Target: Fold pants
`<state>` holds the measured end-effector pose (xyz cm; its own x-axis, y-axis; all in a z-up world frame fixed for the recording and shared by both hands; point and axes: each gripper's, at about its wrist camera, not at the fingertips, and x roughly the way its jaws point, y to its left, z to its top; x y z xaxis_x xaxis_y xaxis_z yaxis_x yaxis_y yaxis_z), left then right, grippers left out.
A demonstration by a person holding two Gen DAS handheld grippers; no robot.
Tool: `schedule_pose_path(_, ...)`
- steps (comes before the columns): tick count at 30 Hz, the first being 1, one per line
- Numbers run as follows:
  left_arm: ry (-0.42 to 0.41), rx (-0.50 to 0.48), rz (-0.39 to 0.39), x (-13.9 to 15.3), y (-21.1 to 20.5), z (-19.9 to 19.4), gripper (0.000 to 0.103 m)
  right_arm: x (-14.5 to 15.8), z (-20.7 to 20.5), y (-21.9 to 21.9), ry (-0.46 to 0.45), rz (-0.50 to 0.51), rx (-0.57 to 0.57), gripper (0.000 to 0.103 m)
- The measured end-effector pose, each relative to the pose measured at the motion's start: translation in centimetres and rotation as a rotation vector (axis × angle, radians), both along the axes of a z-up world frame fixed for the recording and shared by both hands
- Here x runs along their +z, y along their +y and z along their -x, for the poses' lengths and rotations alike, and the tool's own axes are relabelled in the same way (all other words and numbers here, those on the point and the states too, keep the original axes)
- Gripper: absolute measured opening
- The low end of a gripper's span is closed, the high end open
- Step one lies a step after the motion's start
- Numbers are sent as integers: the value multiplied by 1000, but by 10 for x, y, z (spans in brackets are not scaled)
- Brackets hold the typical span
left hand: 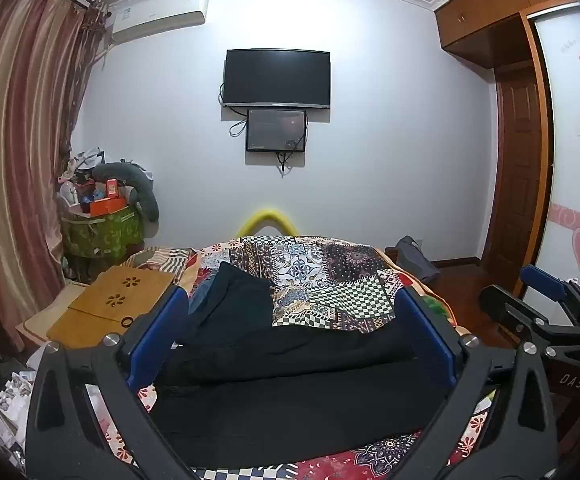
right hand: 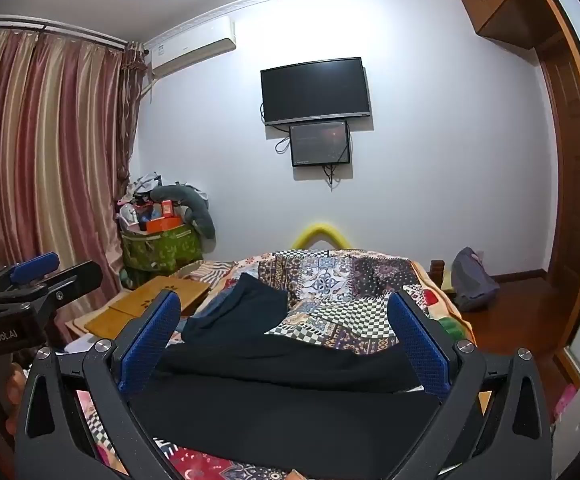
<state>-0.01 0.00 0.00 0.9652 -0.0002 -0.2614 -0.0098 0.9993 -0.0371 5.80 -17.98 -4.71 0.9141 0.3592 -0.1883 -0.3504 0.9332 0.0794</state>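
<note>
Black pants (left hand: 290,392) lie across the near part of a bed with a patchwork cover (left hand: 322,276), folded into wide bands. One darker piece (left hand: 233,300) runs away toward the far left. My left gripper (left hand: 292,320) is open and empty, held above the pants, its blue pads (left hand: 157,332) wide apart. My right gripper (right hand: 285,328) is also open and empty above the pants (right hand: 281,408). Each gripper shows at the edge of the other's view: the right one (left hand: 546,304), the left one (right hand: 33,276).
A wooden lap tray (left hand: 113,304) lies at the bed's left edge. A green basket (left hand: 101,232) piled with clutter stands by the striped curtain (left hand: 17,160). A grey bag (right hand: 470,280) sits on the wooden floor at right. A TV (left hand: 277,78) hangs on the far wall.
</note>
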Motion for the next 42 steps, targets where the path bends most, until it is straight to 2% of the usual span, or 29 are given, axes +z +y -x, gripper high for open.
schedule_pose_path(42,17,-9,10,-5,6,-8,103,-3,-7,-9,32,-1,-21,102)
